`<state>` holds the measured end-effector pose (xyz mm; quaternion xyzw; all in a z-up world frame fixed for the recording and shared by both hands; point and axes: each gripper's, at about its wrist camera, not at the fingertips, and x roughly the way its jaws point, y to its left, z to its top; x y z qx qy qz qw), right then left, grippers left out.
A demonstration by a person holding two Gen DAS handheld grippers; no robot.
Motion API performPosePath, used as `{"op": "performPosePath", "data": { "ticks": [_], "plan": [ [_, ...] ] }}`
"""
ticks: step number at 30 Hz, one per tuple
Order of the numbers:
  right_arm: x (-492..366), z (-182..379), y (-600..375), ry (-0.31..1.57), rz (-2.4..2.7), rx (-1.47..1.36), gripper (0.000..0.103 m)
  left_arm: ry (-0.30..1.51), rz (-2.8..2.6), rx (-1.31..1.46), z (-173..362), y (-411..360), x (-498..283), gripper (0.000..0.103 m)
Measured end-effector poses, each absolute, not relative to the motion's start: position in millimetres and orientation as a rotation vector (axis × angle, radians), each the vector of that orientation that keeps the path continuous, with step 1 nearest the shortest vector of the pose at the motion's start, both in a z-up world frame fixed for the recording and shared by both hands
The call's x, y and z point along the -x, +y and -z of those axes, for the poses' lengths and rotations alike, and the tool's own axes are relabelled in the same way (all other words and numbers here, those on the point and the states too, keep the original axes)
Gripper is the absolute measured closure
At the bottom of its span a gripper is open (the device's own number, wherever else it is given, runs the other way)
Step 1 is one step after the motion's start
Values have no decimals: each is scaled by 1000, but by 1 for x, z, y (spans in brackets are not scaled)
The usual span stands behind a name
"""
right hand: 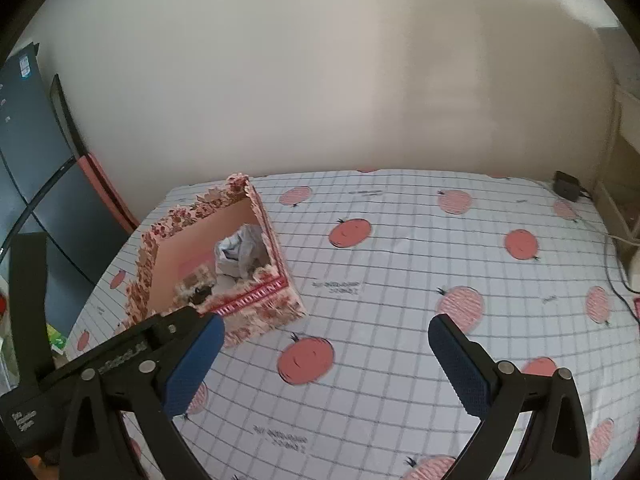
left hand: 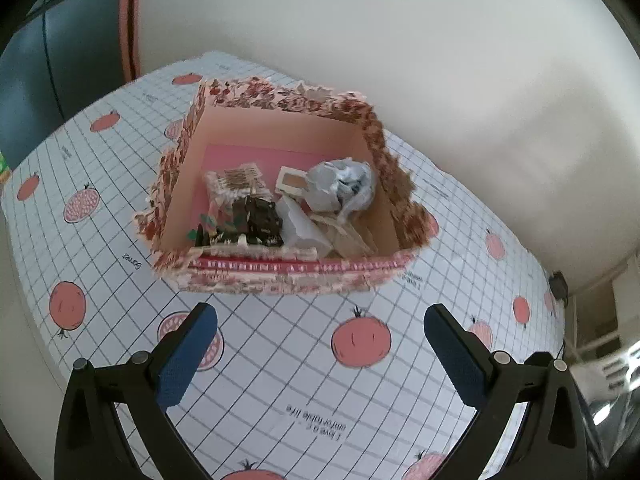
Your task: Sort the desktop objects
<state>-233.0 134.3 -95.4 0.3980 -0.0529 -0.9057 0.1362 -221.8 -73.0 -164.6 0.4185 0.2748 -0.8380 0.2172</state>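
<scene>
A floral pink box (left hand: 280, 276) stands open on the tablecloth, also in the right wrist view (right hand: 256, 312). Inside lie a crumpled grey paper ball (left hand: 340, 188), a dark packet (left hand: 260, 220), a clear bag of cotton swabs (left hand: 236, 184), a small white case (left hand: 292, 180) and pale wrappers (left hand: 344, 236). My left gripper (left hand: 320, 316) is open and empty, just in front of the box. My right gripper (right hand: 326, 326) is open and empty, to the right of the box. The left gripper's body (right hand: 120, 352) shows beside it.
The table carries a white grid cloth with red fruit prints (right hand: 400, 280). A black adapter with a cable (right hand: 566, 186) lies at the far right corner. A dark cabinet (right hand: 32, 200) stands left of the table. A white wall is behind.
</scene>
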Motion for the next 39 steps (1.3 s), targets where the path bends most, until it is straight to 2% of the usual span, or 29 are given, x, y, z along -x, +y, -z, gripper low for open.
{"op": "performPosePath", "data": {
  "ticks": [22, 33, 39],
  "plan": [
    [134, 84, 182, -239, 2689, -1161, 0, 412, 2437, -1194, 135, -4, 151, 0],
    [100, 64, 182, -199, 2712, -1112, 0, 458, 2448, -1195, 122, 2, 119, 0],
    [84, 57, 180, -181, 2725, -1100, 0, 426, 2446, -1175, 114, 6, 105, 0]
  ]
}}
